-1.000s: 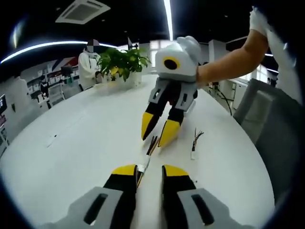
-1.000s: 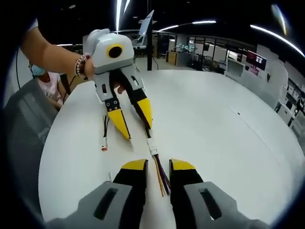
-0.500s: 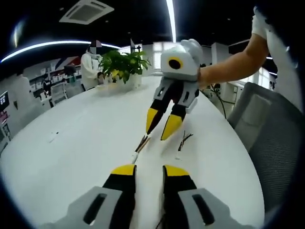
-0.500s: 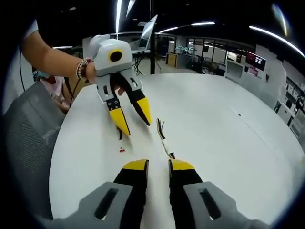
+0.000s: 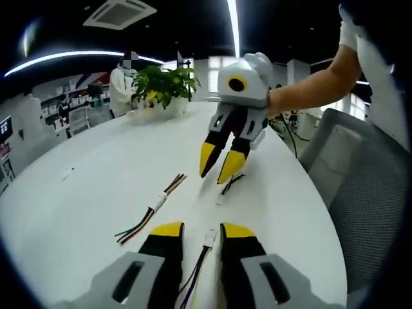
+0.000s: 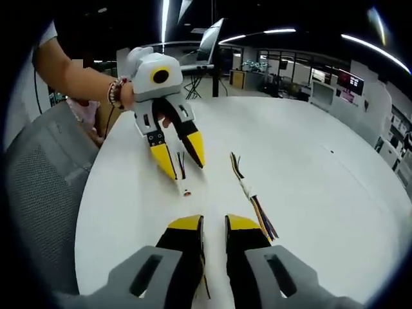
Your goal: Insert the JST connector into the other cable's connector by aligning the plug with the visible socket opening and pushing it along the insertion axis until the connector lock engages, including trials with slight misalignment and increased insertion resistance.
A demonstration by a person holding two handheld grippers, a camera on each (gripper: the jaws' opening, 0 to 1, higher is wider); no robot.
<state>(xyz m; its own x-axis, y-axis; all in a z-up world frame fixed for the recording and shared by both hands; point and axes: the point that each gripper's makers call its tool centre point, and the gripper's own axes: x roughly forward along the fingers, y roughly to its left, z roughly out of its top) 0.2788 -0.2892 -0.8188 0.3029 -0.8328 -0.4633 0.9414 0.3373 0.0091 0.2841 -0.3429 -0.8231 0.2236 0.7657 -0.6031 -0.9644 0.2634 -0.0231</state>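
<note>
**A:** My left gripper has its jaws apart. A cable lies flat between them, and its white plug points away from me. I am not pinching anything yet.

**B:** What is a bit further out?

**A:** To the side is a joined pair of cables. That one looks done, so I should leave it. Past my plug is the second cable. My right gripper hangs just over it, and its jaws are apart too.

**B:** So what could go wrong?

**A:** I might close on the thin wires and not on the plug. Then the plug could wobble and tip when I push. The table looks smooth, so a cable could also slide away as the jaws shut.

**B:** And when you push them together?

**A:** The two ends are well apart and do not face each other yet. If I bring them in crooked, the plug may hit the rim of the socket and jam. Pushing harder could then bend it. If I stop too soon, I think the lock will not catch and the cables could slip apart.
</note>
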